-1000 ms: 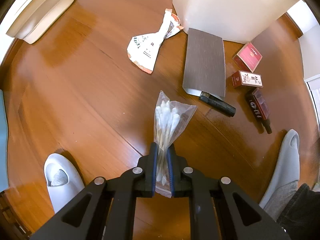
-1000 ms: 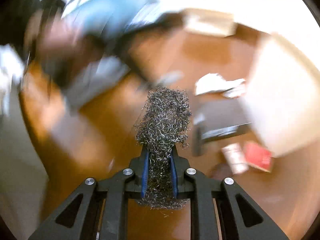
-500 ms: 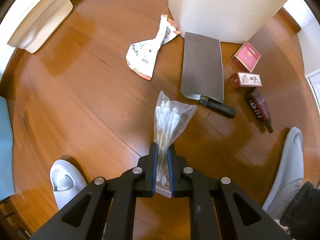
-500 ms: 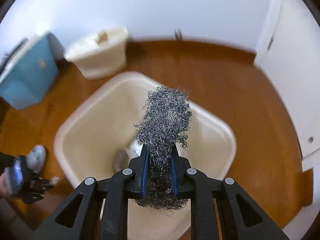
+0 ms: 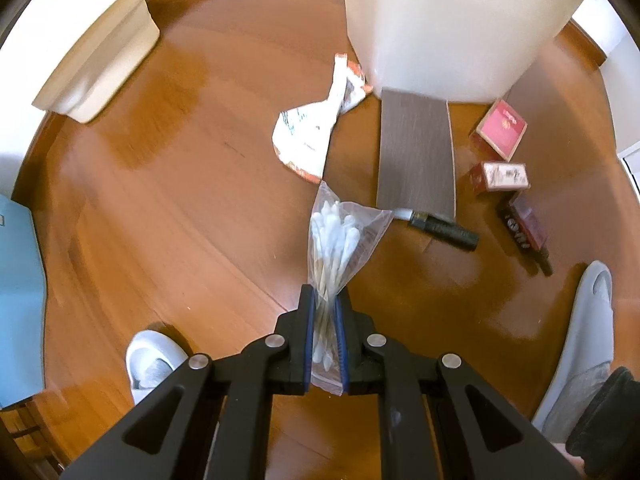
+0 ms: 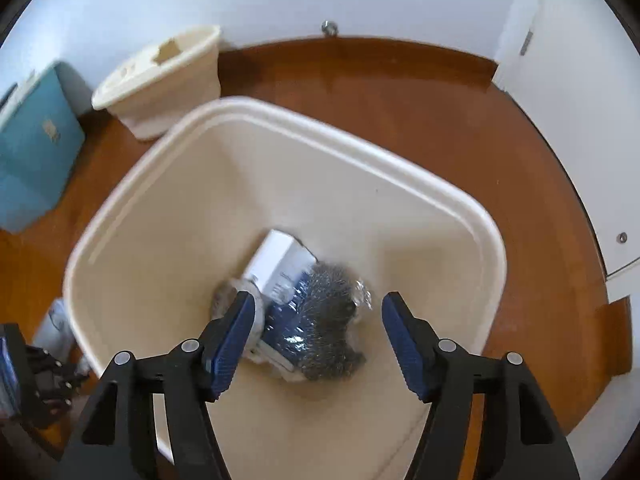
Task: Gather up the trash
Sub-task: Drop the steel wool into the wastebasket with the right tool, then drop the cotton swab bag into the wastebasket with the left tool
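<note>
trash bin (image 6: pixel 460 208), cream plastic with a rounded square rim, fills the right wrist view from above. at its bottom lie a white box (image 6: pixel 280 260) and a steel wool wad (image 6: pixel 328 312), the wad resting against the box, with some clear wrap glinting at its edge. right gripper (image 6: pixel 318 338) hangs over the bin mouth, jaws opening, blue pads apart with nothing pressed between them; the wad shows in the gap but lies down on the bin floor.

left gripper (image 5: pixel 325 328) points down at the wooden floor (image 5: pixel 160 208), pads clamped on a clear bag of cotton swabs (image 5: pixel 336 232); bag's upper part sticks out beyond the fingertips.

on the floor beyond the bag: crumpled paper wrapper (image 5: pixel 312 136), its far end touching the bin's base. cleaver (image 5: pixel 416 156) lies flat just right of the wrapper, blade toward the bin, black handle (image 5: pixel 448 232) nearer the camera. right of the cleaver, a red box (image 5: pixel 502 128), a smaller red-and-white box (image 5: pixel 500 176), and a dark red box (image 5: pixel 524 224), set in a loose row, close together.

second cream bin (image 5: pixel 100 52) stands at far left near the wall. blue box (image 6: pixel 36 140) beside it. grey slippers (image 5: pixel 588 320) at the lower corners of the left view, the person's feet in them.
</note>
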`<action>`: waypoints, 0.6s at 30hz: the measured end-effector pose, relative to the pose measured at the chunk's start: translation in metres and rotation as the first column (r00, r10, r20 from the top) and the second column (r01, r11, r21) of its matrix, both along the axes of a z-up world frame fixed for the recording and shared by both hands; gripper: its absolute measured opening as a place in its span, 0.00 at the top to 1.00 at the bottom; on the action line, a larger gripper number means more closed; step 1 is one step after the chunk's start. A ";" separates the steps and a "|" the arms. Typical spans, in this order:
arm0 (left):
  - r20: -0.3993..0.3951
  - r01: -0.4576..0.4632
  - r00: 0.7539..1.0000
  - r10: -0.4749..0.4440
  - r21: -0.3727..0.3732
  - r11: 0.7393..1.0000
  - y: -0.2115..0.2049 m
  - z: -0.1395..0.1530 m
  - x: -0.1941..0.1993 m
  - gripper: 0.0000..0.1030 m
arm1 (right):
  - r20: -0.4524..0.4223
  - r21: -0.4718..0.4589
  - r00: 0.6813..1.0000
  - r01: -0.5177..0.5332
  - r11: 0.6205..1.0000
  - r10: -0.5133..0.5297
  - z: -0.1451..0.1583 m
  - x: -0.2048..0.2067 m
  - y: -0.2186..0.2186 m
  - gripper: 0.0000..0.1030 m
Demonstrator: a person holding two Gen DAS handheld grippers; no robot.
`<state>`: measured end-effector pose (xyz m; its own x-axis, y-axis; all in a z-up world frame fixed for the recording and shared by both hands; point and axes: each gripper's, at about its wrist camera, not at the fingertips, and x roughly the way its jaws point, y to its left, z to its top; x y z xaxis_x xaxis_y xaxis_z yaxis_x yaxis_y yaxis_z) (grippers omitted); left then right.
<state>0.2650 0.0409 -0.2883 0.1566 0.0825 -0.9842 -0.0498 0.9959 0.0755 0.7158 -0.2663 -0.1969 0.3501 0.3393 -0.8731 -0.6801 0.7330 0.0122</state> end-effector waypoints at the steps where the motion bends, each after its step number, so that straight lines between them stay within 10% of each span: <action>1: 0.014 -0.011 1.000 0.011 -0.008 1.000 -0.001 0.009 0.004 0.91 | 0.026 0.053 0.999 0.038 0.998 -0.040 0.010 -0.006 -0.011 0.33; 8: 0.241 0.026 0.970 0.000 -0.103 0.994 -0.023 0.122 0.058 0.91 | 0.020 0.463 0.909 0.361 0.809 -0.417 0.016 -0.096 -0.151 0.16; 12: 0.361 0.152 0.928 -0.089 -0.149 0.977 -0.051 0.186 0.128 0.91 | -0.038 0.472 0.875 0.442 0.763 -0.483 -0.014 -0.144 -0.181 0.16; 18: 0.282 0.245 0.934 -0.219 -0.058 0.968 -0.089 0.176 0.239 0.91 | -0.129 0.442 0.858 0.499 0.745 -0.497 -0.056 -0.156 -0.191 0.15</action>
<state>0.5044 -0.0485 -0.1121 0.4224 -0.0761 -0.9032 0.1777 0.9841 0.0002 0.5598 -0.4572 -0.2533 0.5773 0.4662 -0.6703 -0.2191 0.8793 0.4228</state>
